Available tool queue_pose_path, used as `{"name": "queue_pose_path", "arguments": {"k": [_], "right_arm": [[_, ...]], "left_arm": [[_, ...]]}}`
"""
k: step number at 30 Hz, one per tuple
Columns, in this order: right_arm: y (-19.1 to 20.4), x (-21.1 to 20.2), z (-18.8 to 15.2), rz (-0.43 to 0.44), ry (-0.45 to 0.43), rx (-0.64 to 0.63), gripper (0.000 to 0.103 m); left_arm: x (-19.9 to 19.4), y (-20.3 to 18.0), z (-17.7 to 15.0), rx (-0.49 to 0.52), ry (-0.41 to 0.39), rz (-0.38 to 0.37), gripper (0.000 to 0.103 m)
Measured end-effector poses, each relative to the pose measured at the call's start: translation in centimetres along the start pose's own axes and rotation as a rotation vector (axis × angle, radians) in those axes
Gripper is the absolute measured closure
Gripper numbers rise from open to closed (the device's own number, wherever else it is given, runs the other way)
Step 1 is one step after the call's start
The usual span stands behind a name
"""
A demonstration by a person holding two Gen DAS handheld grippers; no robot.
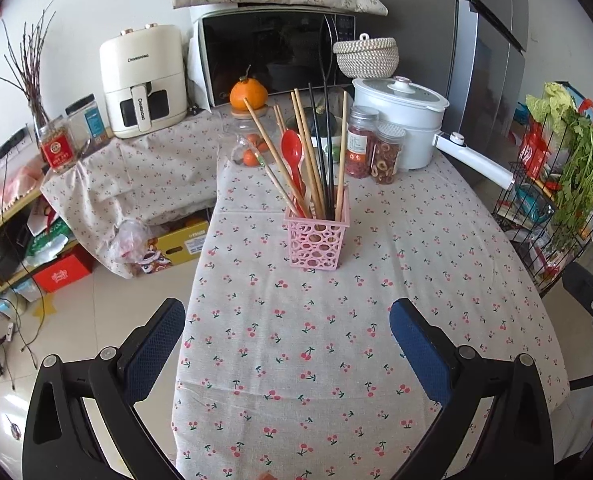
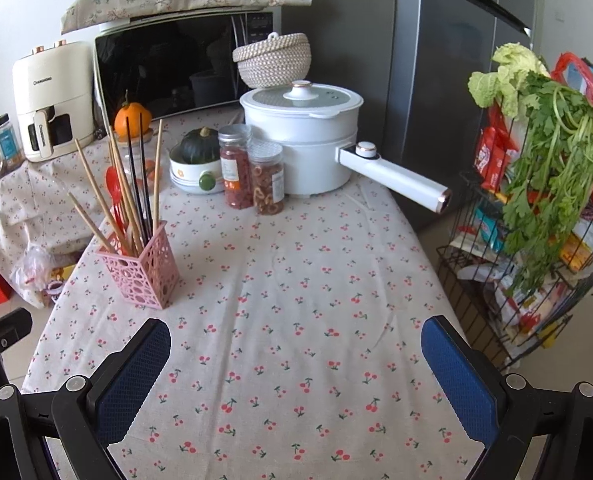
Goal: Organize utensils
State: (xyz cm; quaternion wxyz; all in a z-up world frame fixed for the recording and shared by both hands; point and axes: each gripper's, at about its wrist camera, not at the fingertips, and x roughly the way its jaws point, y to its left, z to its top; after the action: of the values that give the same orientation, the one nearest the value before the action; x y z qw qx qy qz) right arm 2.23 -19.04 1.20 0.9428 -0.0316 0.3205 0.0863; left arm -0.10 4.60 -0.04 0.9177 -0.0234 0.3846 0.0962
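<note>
a home kitchen: microwave (image 1: 276, 56), fridge (image 2: 456, 60), air fryer (image 1: 142, 80).

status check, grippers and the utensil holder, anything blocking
Left gripper open, empty. Right gripper open, empty. Pink holder upright on tablecloth, chopsticks and red spoon standing inside. Nothing between grippers and holder.

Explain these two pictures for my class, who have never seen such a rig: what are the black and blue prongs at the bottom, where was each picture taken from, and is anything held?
No robot here: a person holds a two-finger gripper in each hand, each carrying a forward-looking fisheye camera. One picture looks along the left gripper, the other along the right gripper. Both are open and hold nothing. On the cherry-print tablecloth stands a pink basket holding chopsticks and a red spoon. Behind it are two jars and a white pot.
</note>
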Motion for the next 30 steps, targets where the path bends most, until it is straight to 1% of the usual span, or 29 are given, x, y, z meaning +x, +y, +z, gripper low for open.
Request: {"name": "queue_pose_path", "arguments": {"k": [3,6,8,11,16,30], "right_arm": [[0.2,-0.2,0.0,0.02,0.001,0.001,0.0],[0.5,-0.2,0.0,0.018,-0.005,-0.012,0.0],[0.6,0.2,-0.1,0.018,0.01,-0.01,0.0],[0.6,0.7,-0.1,0.025,0.032,0.003,0.0],[0.8,0.5,0.0,0.024,0.019,0.002,0.0],[1.0,1.0,0.0,0.028,0.038,0.002,0.0]], "left_arm": [[-0.4,0.0,-0.1,-0.009,-0.007,-0.024,0.0],[-0.8,-0.4,-0.2,0.001,-0.01,-0.038,0.0],[-1.1,-0.6,-0.3,0.01,-0.016,-0.044,0.0],[-1.4,-0.9,-0.3,0.016,-0.025,-0.042,0.0],[-1.5,-1.1,-0.4,0.022,-0.024,-0.044,0.0],[-1.6,-1.4,-0.5,0.031,-0.025,-0.049,0.0]]}}
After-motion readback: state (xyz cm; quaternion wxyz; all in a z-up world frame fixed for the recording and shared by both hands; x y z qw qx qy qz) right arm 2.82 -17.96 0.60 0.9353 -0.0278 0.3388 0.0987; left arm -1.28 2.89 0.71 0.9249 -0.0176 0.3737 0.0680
